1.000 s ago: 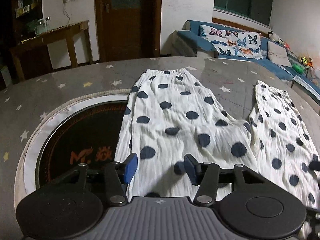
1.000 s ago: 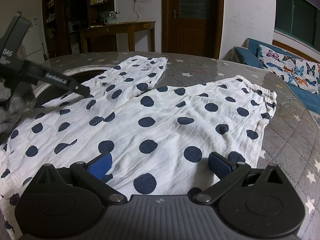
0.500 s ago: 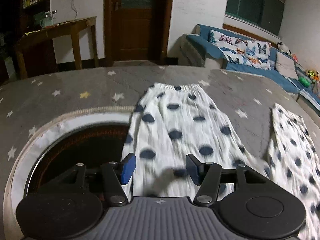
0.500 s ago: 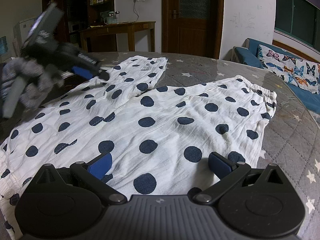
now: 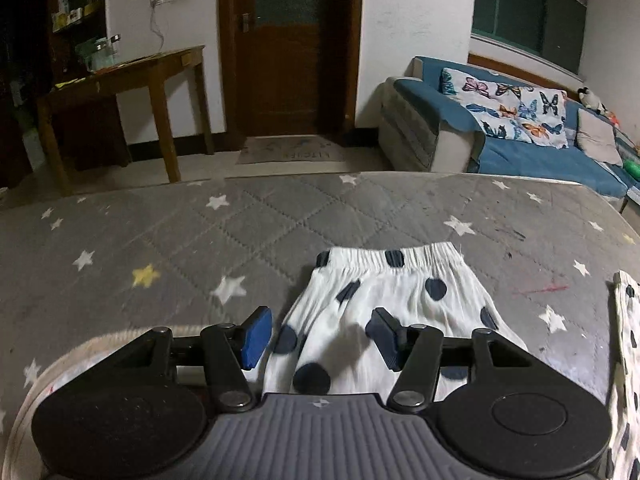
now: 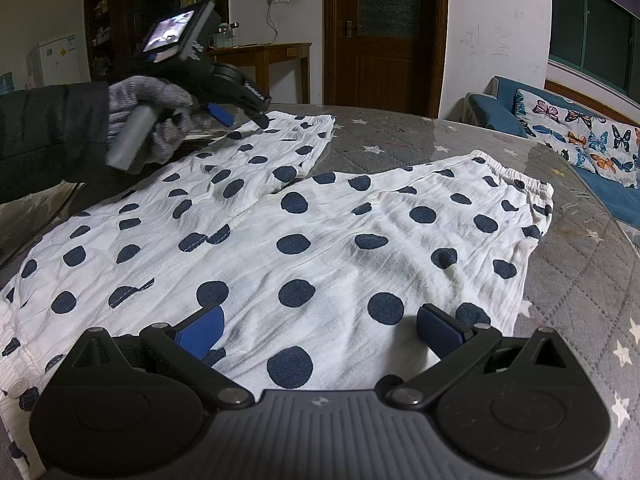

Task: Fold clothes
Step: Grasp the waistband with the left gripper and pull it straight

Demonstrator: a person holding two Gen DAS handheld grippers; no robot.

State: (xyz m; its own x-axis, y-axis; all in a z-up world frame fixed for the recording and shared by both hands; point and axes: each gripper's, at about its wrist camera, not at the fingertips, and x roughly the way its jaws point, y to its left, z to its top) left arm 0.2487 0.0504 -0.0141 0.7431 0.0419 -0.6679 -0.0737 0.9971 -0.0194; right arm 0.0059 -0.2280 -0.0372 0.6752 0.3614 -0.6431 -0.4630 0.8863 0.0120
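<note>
The white, navy-dotted cotton trousers (image 6: 320, 240) lie flat on the grey star-quilted worktop (image 5: 200, 232), both legs apart — the left hand-held gripper (image 5: 318, 334), spread and empty, hovers near one elastic cuff (image 5: 390, 256), the right hand-held gripper (image 6: 320, 330) likewise spread — judged next: pinch that cuff.

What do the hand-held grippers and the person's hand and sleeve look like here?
Each hand-held gripper, left and right, has black linkage arms, blue pads, two round black discs and a ribbed grey body. The left one carries a small lit screen and a grey handle. The hand wears a grey knit glove below a black sleeve.
</note>
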